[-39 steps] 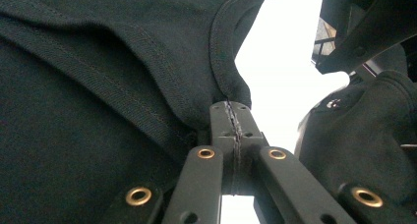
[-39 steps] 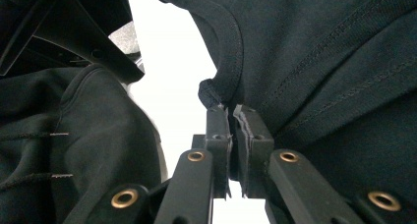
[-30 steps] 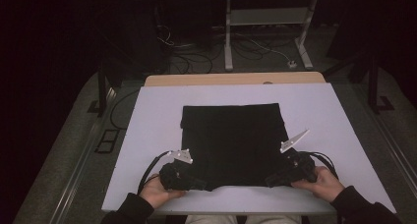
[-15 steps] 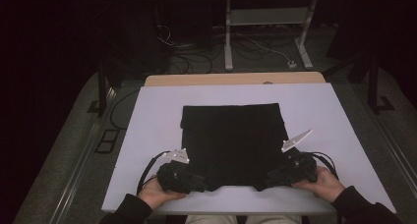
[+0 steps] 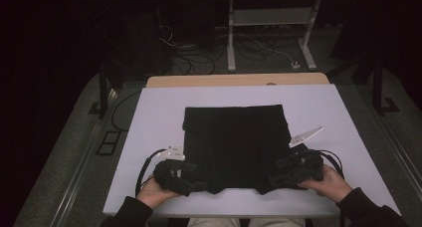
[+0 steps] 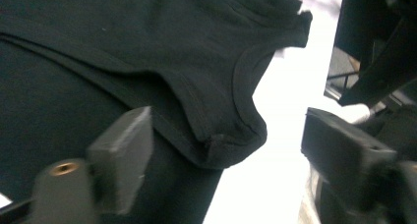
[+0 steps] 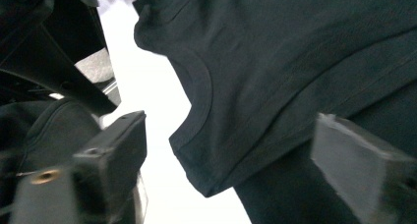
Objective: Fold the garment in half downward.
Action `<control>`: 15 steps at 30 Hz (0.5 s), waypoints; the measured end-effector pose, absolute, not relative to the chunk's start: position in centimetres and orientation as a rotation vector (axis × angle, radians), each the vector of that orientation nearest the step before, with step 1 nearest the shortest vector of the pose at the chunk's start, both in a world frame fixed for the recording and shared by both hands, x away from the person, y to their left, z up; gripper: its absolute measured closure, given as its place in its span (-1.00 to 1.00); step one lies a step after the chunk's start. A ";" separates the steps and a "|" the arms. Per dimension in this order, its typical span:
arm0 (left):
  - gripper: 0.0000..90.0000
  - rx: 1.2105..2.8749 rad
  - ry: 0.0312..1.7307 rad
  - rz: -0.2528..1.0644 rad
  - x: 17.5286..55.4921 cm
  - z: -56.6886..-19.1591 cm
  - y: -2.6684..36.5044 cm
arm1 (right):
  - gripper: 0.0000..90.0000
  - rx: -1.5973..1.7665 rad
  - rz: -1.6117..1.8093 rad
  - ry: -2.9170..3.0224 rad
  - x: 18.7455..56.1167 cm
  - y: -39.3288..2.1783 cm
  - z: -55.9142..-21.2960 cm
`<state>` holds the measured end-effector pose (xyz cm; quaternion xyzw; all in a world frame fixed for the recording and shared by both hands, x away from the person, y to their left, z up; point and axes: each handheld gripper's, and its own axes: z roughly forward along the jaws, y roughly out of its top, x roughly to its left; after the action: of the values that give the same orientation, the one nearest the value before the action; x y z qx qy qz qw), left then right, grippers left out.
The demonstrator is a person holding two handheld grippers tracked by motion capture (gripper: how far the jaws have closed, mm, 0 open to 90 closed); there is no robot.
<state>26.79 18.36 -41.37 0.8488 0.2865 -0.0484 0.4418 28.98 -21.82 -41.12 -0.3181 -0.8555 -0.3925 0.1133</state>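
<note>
Shirt [image 5: 234, 145]: folded square on table [image 5: 149, 117], near corners released.
Left gripper [image 5: 196, 186]: jaws just opened wide, empty.
Right gripper [image 5: 274, 179]: same.
Left: maybe another fold.

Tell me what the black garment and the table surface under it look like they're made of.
The black T-shirt looks like soft matte knit fabric, probably cotton jersey: it creases, and its neckline has a stitched ribbed band. The table top looks like a smooth, pale sheet, maybe laminate or plastic; a bare wood-coloured board edge shows at its far side.

black shirt [image 6: 147, 47], open tongs [image 6: 221, 150], white table [image 6: 280, 135]
</note>
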 end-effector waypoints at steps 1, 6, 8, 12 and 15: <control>-0.76 2.102 0.715 -0.117 26.9 -41.3 18.5 | -0.84 -0.941 -1.166 -2.511 29.0 -21.8 -40.9; -1.00 2.060 0.752 -0.046 27.2 -41.1 19.3 | -1.00 -0.964 -1.229 -2.538 29.2 -21.8 -39.9; -1.00 2.040 0.771 -0.032 27.3 -41.1 19.7 | -1.00 -0.985 -1.262 -2.547 29.4 -21.8 -39.6; -1.00 2.042 0.793 0.034 27.3 -41.0 20.3 | -1.00 -1.008 -1.291 -2.554 29.9 -21.9 -39.2; -1.00 2.021 0.817 0.059 27.2 -41.0 20.6 | -1.00 -1.029 -1.301 -2.560 30.3 -21.7 -39.0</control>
<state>27.24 20.64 -40.98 0.8219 0.3321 0.0241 0.4621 30.32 -21.71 -38.97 -0.3371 -0.8384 -0.4259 0.0454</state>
